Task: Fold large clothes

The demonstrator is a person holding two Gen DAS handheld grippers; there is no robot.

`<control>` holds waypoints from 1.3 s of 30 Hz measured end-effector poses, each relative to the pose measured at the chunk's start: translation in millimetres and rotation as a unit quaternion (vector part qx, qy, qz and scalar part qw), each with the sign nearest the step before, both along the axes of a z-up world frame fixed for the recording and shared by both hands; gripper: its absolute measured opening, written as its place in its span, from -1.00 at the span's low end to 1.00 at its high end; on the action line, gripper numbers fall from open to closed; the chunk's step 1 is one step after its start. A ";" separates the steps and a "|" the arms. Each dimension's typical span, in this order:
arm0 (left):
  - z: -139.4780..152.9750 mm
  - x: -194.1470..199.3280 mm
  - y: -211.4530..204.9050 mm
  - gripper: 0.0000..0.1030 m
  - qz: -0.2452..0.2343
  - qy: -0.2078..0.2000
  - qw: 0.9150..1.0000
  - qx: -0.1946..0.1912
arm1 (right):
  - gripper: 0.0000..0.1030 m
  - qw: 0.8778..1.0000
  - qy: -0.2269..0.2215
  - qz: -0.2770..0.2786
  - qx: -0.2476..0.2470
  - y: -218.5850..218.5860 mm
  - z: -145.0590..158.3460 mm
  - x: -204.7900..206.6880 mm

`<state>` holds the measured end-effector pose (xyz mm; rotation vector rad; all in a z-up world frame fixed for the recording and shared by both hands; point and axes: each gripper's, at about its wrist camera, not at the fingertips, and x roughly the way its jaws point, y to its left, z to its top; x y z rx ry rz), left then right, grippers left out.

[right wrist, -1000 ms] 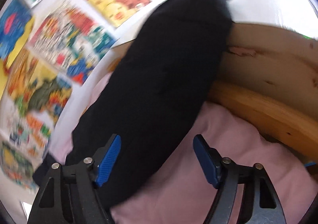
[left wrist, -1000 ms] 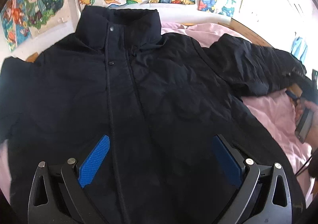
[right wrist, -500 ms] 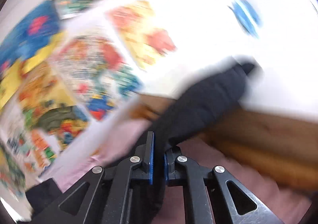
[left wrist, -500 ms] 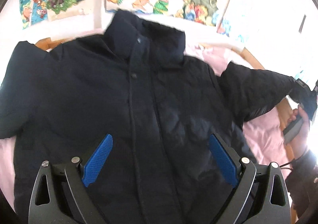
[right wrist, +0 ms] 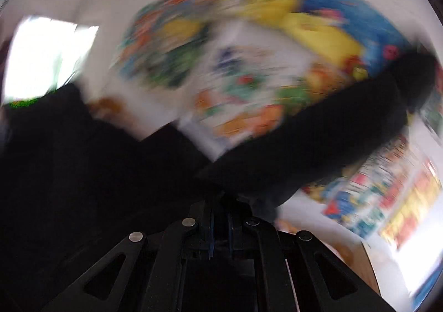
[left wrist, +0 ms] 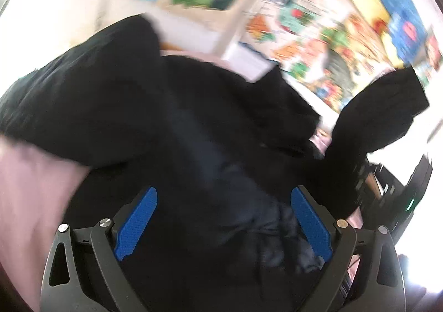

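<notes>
A large black jacket [left wrist: 171,129] lies spread over a pink bed sheet [left wrist: 30,190]. My left gripper [left wrist: 223,222] hovers over its lower body, open, with nothing pressed between its blue pads [left wrist: 137,222]. One black sleeve [left wrist: 379,118] is lifted off the bed at the right of the left wrist view. My right gripper [right wrist: 220,226] is shut on that sleeve [right wrist: 318,143], which rises from the pinched jaws toward the upper right. The right wrist view is heavily blurred, and the rest of the jacket [right wrist: 69,162] fills its dark left side.
Colourful posters [left wrist: 326,24] cover the white wall behind the bed. A wooden bed frame [right wrist: 365,267] shows at the lower right of the right wrist view. A bright window [right wrist: 47,54] is at the upper left there. The other gripper's dark body [left wrist: 398,195] sits right.
The right gripper closed on the sleeve, then lifted and rolled, carrying it over the jacket. The left gripper stayed open, swung across the jacket and rolled, so the scene tilts.
</notes>
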<state>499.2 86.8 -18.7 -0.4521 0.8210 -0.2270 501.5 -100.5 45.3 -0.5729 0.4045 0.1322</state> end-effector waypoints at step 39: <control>-42.2 54.2 5.0 -1.00 0.051 0.010 0.978 0.201 | 0.68 0.982 0.079 -0.057 0.161 -76.8 -51.3 -40.1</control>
